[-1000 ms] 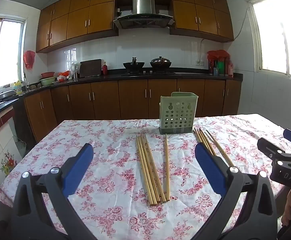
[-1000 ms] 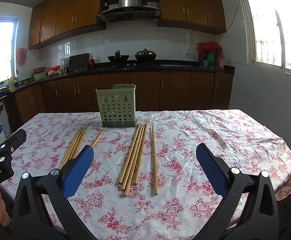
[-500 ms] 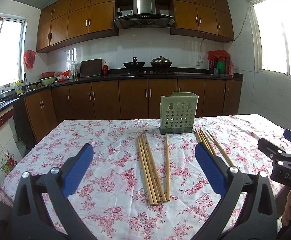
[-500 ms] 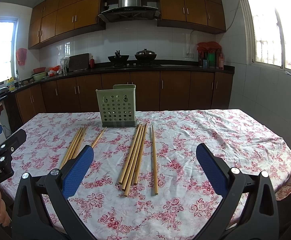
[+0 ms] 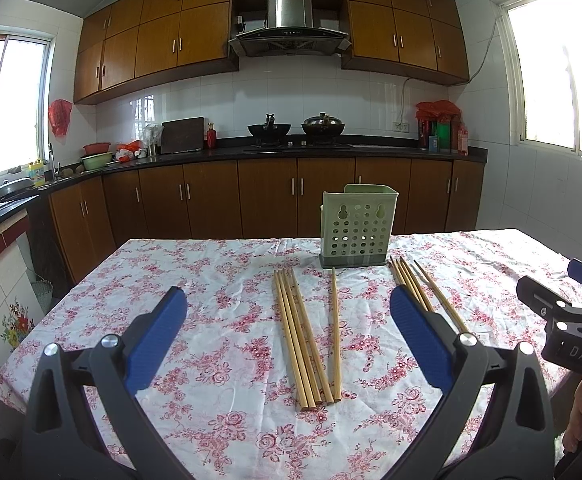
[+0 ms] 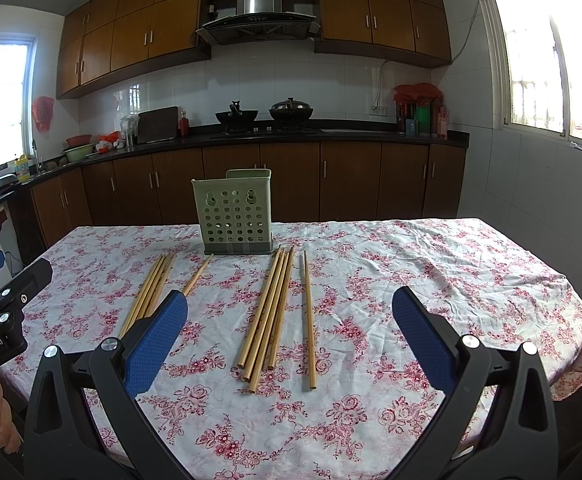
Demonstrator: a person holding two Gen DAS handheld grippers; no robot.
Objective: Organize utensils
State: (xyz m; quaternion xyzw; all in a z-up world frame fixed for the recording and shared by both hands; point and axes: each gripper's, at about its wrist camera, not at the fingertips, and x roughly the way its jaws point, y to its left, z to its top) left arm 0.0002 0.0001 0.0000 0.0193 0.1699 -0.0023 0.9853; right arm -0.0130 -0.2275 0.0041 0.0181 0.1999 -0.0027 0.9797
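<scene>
Opening stage of sorting: nothing is lifted yet. The left tongs [image 5: 287, 334] and right tongs [image 6: 289, 334] both hover with jaws spread wide and empty, above the near edge of the table [image 6: 431, 264] with its pink floral cloth. The pale green perforated plastic utensil holder [image 6: 235, 218] stands upright at the far middle. Two groups of long bamboo chopsticks lie flat just in front of it: a left group [image 5: 301, 332] and a right group [image 6: 269, 316]. The next move probably calls for lowering onto one bundle and closing across it. Open cloth surrounds both groups; the table's right edge lies well apart.
</scene>
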